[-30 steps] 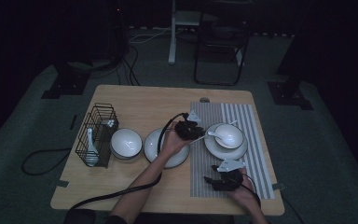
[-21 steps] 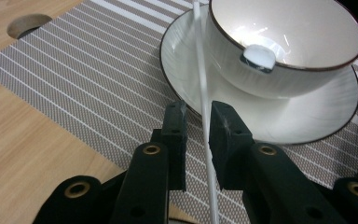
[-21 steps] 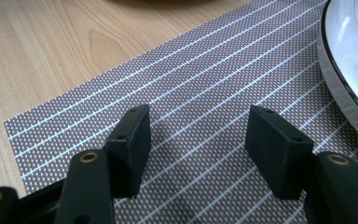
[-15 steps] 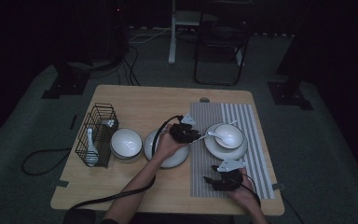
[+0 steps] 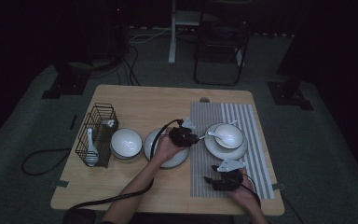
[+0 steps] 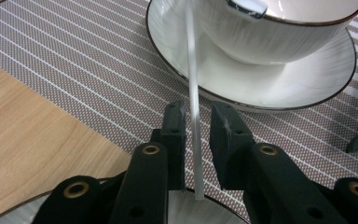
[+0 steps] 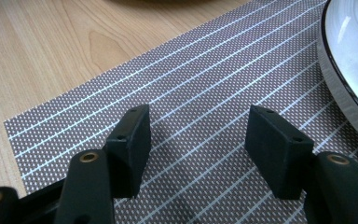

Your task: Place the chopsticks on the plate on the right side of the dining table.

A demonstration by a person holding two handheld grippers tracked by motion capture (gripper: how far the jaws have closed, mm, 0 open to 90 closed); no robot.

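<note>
Two grippers: left gripper (image 6: pixel 193 128) straddles spoon handle (image 6: pixel 192 84) by the bowl (image 6: pixel 279 37), gap visible, high view hides this; right gripper (image 7: pixel 200 140) open over mat (image 7: pixel 205 84).

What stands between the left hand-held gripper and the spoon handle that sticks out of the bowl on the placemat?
Nothing visible does. In the left gripper view the spoon handle already runs between the jaws of the left hand-held gripper, with small gaps on both sides, above the placemat. The bowl on its saucer sits beyond the jaw tips.
</note>
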